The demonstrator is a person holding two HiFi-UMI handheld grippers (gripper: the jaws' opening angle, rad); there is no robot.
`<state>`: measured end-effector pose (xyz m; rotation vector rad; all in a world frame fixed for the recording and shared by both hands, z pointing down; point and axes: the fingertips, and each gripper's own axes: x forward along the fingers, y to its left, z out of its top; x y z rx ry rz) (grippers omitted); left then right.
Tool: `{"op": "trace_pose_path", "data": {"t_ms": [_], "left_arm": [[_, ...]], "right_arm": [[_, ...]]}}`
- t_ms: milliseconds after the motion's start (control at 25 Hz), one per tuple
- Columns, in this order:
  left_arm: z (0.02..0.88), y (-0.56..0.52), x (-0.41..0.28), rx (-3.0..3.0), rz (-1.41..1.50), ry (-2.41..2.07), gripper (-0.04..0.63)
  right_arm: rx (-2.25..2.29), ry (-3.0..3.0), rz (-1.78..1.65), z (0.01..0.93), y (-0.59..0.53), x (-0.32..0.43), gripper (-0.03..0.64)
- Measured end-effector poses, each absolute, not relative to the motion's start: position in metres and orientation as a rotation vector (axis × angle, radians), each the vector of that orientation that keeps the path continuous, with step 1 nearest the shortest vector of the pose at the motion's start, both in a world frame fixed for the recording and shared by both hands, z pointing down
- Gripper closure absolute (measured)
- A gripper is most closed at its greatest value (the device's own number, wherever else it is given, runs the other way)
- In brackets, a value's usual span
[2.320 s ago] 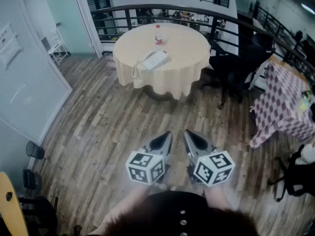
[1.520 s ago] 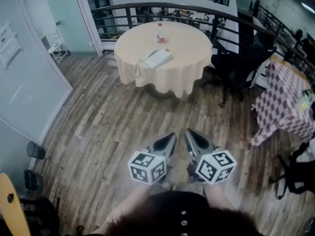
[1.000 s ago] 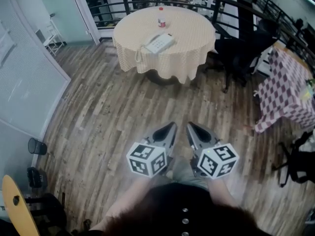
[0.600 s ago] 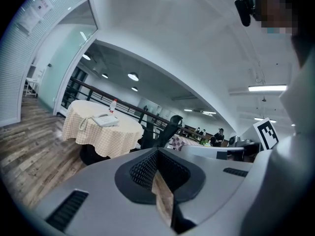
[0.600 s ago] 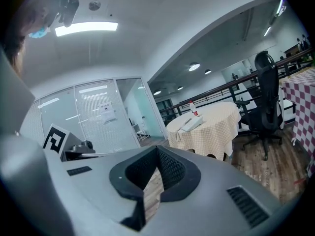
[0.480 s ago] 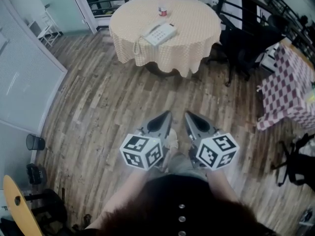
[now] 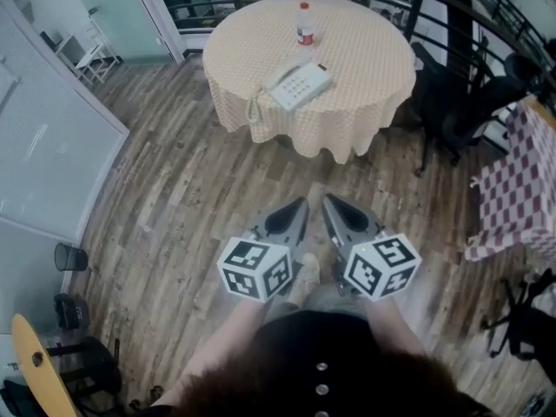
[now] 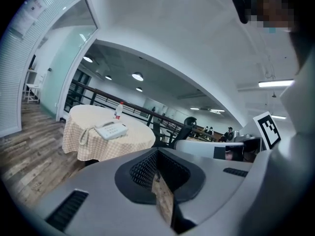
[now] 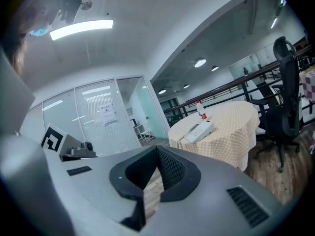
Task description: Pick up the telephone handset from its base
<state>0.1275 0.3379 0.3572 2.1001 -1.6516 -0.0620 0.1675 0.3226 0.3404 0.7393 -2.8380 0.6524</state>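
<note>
On the far round worktop (image 7: 365, 120), handset (image 7: 281, 79) is lying on its base (image 7: 306, 87); left claw (image 7: 301, 204) and right claw (image 7: 327, 200) are hanging clenched, empty. Approach step looks to be running; next is needing reach, then one claw opening.

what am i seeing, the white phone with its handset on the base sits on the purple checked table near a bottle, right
Wrong table: the head view shows the white phone, handset on its base, near a bottle on the round cream-clothed table, not the purple checked table.

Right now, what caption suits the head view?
Both shut, left tool and right tool face a round table bearing a telephone and bottle.
</note>
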Motion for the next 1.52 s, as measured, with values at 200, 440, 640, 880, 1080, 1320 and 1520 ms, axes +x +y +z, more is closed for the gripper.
{"op": "trace_pose_path", "data": {"t_ms": [200,440,640,880,1080,1320,1520], "left_arm": [[0.348,0.28,0.104,2.095,-0.032,-1.696,0.588],[0.347,0.222,0.089,2.08,-0.03,-1.728,0.587],[0.35,0.197,0.08,2.042,-0.05,-1.743,0.587],[0.358,0.182,0.083,2.008,-0.054,-1.746,0.586],[0.363,0.177,0.079,1.991,-0.068,-1.741,0.587],[0.369,0.161,0.052,1.964,-0.102,-1.73,0.588],[0.373,0.137,0.031,1.973,-0.081,-1.719,0.587]], "right_arm": [[0.691,-2.849,0.625,0.337,0.269,0.144,0.606],[0.68,-2.859,0.61,0.334,0.208,0.131,0.606],[0.643,-2.866,0.633,0.335,0.181,0.123,0.606],[0.6,-2.857,0.697,0.345,0.167,0.125,0.606],[0.622,-2.835,0.718,0.351,0.159,0.124,0.606],[0.652,-2.811,0.732,0.358,0.142,0.117,0.606],[0.709,-2.783,0.734,0.362,0.119,0.108,0.606]]}}
